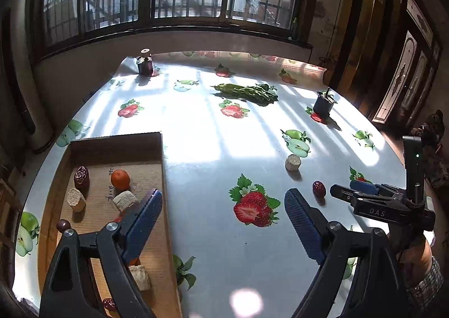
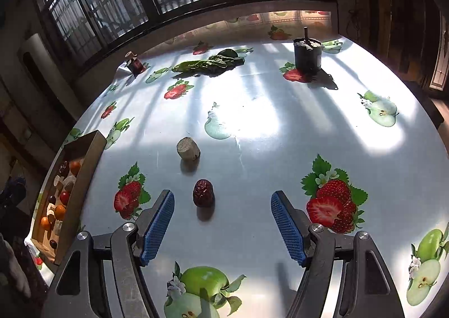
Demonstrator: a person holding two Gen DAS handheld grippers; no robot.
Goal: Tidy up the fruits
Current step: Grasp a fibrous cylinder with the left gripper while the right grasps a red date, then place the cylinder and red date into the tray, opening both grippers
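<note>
A dark red jujube [image 2: 203,193] lies on the fruit-print tablecloth just ahead of my right gripper [image 2: 222,200], whose blue pads stand open with nothing between them. A pale cut chunk [image 2: 188,148] sits beyond it. In the left wrist view the same jujube [image 1: 319,188] and chunk [image 1: 293,162] lie to the right, with the right gripper [image 1: 341,191] beside them. My left gripper [image 1: 223,200] is open and empty, over the right edge of a cardboard tray [image 1: 118,146]. The tray holds an orange [image 1: 120,178], a jujube [image 1: 81,176], pale chunks [image 1: 76,199] and other small fruits.
A bundle of green leaves [image 1: 247,91] lies at the far middle of the table. A dark pot [image 2: 307,55] stands far right and a small jar [image 2: 135,64] at the far left corner. A window wall runs behind the round table [image 2: 280,135].
</note>
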